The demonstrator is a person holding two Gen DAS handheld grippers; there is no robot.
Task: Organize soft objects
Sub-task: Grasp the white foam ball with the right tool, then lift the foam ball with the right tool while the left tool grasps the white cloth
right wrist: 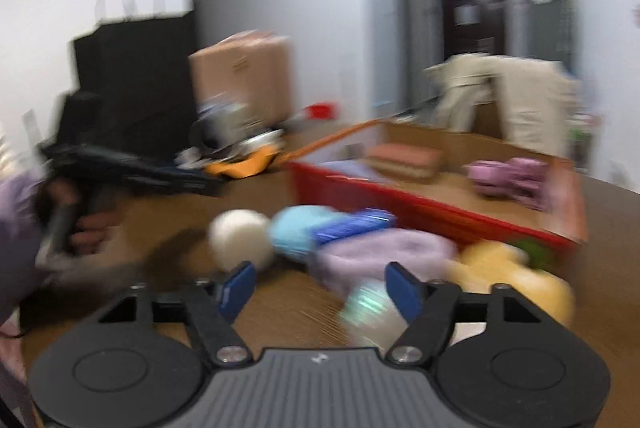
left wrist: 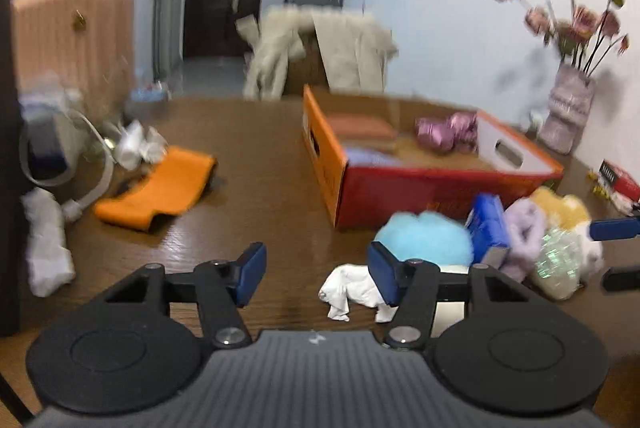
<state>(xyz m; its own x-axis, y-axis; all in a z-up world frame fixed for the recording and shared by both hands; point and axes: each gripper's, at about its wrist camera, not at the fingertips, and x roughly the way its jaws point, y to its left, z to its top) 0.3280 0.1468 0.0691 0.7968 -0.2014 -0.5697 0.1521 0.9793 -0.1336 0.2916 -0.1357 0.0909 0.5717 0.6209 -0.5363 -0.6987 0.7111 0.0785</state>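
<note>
- Our left gripper (left wrist: 316, 274) stands about half open with nothing between its blue pads; only bare wood shows in the gap.
- Our right gripper (right wrist: 320, 292) is likewise part open and empty, its view badly smeared.
- Just off the left gripper's right pad lies a crumpled white cloth (left wrist: 352, 292), touching the pad's outer side as far as we can tell, not inside the gap.
- Beyond it sits the heap of soft things near the front edge of the brown wooden table (left wrist: 260, 168): a fluffy light-blue ball (left wrist: 428, 238), a lilac fuzzy roll (left wrist: 524, 228) and a yellow plush piece (left wrist: 564, 208).
- From the right gripper the lilac roll lies straight ahead and close, long axis running across our view; we judge the right hand nearer to it.
- Behind the heap stands the orange-and-red cardboard box (left wrist: 400, 184), open-topped, already holding a pink bundle (left wrist: 448, 132).
- Both grippers point forward and slightly down over the table.
- An orange folded cloth (left wrist: 160, 188) lies well apart towards the left edge.
</note>
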